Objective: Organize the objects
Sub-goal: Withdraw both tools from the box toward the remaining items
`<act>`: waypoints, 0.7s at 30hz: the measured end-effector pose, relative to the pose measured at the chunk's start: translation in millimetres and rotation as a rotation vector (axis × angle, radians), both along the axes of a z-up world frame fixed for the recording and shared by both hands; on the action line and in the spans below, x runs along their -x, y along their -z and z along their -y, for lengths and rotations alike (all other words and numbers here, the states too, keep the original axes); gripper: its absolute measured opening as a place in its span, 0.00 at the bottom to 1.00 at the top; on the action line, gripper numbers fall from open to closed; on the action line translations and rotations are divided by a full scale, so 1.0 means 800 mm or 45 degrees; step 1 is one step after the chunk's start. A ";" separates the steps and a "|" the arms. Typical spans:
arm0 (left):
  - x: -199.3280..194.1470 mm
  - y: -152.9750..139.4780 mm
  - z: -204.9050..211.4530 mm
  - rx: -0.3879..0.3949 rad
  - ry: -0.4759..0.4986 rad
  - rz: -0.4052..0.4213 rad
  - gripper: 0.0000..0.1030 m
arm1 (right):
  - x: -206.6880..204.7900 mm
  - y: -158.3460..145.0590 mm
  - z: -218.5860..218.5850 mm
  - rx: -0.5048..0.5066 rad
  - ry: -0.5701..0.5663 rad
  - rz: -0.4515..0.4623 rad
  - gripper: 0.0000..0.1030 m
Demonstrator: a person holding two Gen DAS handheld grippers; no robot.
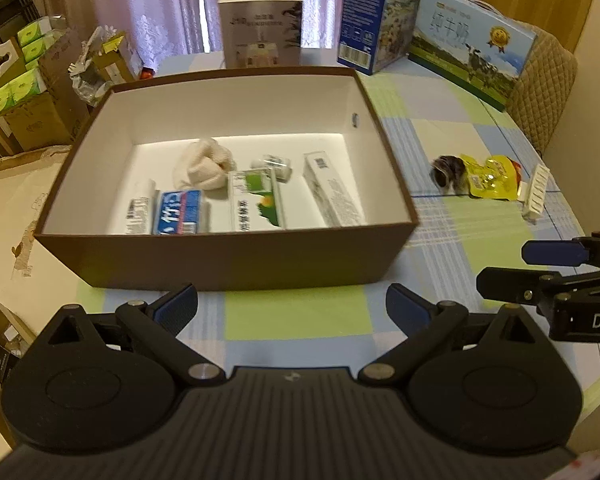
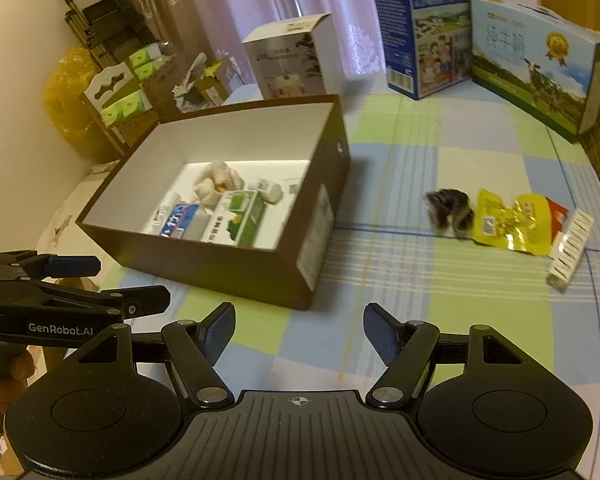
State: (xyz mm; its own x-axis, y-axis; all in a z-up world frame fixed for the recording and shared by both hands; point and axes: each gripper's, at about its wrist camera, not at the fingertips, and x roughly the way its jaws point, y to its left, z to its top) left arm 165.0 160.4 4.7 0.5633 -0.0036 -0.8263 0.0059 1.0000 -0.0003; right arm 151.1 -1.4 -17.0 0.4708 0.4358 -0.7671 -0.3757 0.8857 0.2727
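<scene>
While milk cartons (image 2: 428, 32) stand behind, brown box (image 1: 228, 256) sits nearest.

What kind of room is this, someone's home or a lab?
Most likely a home, perhaps a dining area: a table with a checked cloth, lace curtains behind it, milk cartons standing on the table, and a quilted chair cover at its edge.

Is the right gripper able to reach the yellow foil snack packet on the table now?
Probably yes: the right gripper is open and empty, and only bare checked tablecloth lies before the yellow foil snack packet.
</scene>
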 end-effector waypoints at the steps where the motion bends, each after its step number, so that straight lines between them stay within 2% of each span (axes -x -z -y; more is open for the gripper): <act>1: 0.000 0.000 0.007 0.001 0.003 -0.004 0.96 | 0.001 0.000 0.007 0.000 0.004 -0.003 0.66; 8: 0.002 0.004 0.060 0.012 0.047 -0.024 0.96 | 0.008 0.003 0.061 0.007 0.047 -0.026 0.66; 21: -0.020 0.018 0.161 0.051 0.174 -0.050 0.96 | 0.005 0.015 0.183 0.059 0.253 -0.066 0.66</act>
State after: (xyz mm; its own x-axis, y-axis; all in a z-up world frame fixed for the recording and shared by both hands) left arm 181.4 31.6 -9.8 0.5227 -0.1112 -0.8452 0.1410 0.9891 -0.0430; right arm 147.3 -147.6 -29.1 0.5030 0.3019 -0.8098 -0.1788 0.9531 0.2442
